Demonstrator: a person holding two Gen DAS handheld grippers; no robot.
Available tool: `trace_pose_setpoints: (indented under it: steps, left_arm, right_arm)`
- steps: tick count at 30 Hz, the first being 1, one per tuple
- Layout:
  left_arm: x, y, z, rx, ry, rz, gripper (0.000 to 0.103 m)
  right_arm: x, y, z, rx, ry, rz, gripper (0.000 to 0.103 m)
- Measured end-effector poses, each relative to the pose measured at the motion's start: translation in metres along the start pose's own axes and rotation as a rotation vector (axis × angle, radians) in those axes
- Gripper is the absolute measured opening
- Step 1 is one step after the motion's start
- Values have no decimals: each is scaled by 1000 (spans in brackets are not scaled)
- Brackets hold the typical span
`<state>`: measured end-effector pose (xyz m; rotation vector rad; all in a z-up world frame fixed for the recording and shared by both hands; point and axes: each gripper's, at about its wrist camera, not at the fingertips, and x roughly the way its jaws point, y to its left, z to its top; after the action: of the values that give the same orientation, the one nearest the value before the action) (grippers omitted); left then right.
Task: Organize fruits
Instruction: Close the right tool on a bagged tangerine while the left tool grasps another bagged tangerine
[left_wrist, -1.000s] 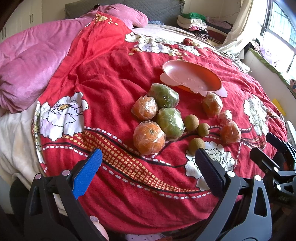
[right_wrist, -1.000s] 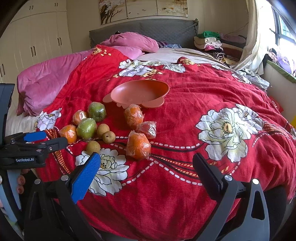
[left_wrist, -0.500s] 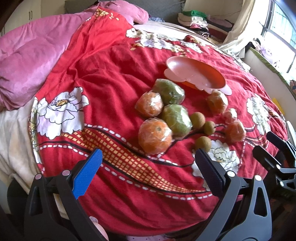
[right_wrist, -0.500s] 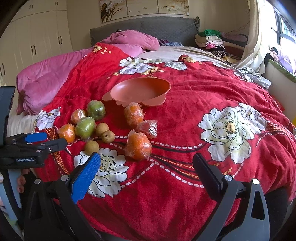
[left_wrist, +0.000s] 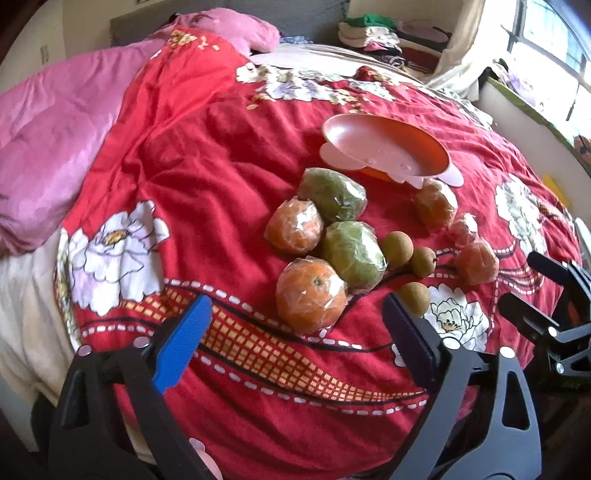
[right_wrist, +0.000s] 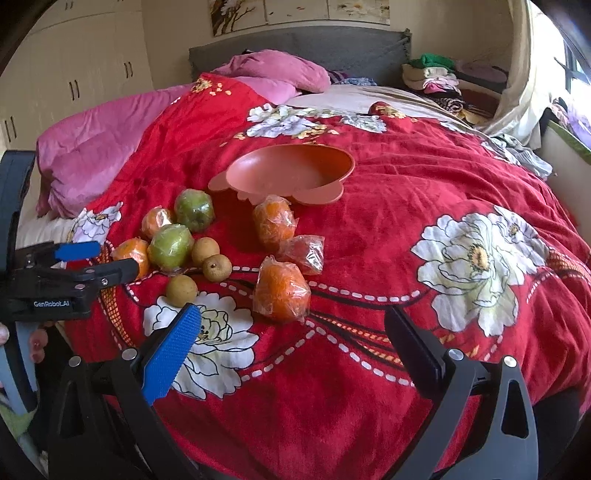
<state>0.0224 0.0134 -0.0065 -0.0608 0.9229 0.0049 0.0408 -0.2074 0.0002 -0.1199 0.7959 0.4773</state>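
Several plastic-wrapped fruits lie on a red flowered quilt (left_wrist: 207, 155). A wrapped orange (left_wrist: 311, 295) lies nearest my left gripper (left_wrist: 295, 332), which is open and empty just before it. Behind it lie two wrapped green fruits (left_wrist: 352, 254), another orange (left_wrist: 294, 230) and three small brown fruits (left_wrist: 397, 245). An empty orange bowl (left_wrist: 384, 147) sits beyond them. My right gripper (right_wrist: 291, 339) is open and empty, just short of a wrapped orange (right_wrist: 282, 291). The bowl (right_wrist: 291, 173) lies further back.
A pink duvet (left_wrist: 55, 147) covers the bed's left side, with a pink pillow (right_wrist: 277, 72) at the grey headboard. Folded clothes (right_wrist: 436, 74) are stacked at the far right. The left gripper (right_wrist: 92, 260) shows at the left of the right wrist view.
Both grippers have moved forward toward the fruit; the fruits look larger and nearer. The jaws stay open. Nothing on the quilt has moved.
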Motion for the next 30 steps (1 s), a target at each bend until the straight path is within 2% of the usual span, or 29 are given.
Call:
trace_pose_setpoints:
  steps: [7, 8, 10, 12, 17, 19, 25, 30]
  left_arm:
    - [10, -4, 1, 25, 29, -48, 61]
    - [11, -4, 1, 27, 29, -53, 59]
    - [13, -4, 2, 32, 32, -69, 55]
    - [16, -4, 3, 30, 44, -88, 50]
    - [22, 0, 4, 22, 54, -107, 46]
    - [23, 1, 4, 17, 54, -116, 45]
    - [22, 6, 4, 13, 56, -129, 34]
    - [19, 9, 5, 9, 55, -148, 33]
  right_arm:
    - [12, 3, 5, -31, 7, 12, 95]
    - [14, 3, 6, -37, 10, 11, 84]
    - [20, 4, 7, -48, 27, 18, 67]
    - [27, 5, 6, -55, 49, 24, 64]
    - [36, 7, 6, -71, 62, 52, 43]
    - [38, 5, 7, -64, 62, 63, 38]
    - [36, -3, 6, -49, 62, 108, 37]
    - [30, -7, 6, -30, 56, 127, 37]
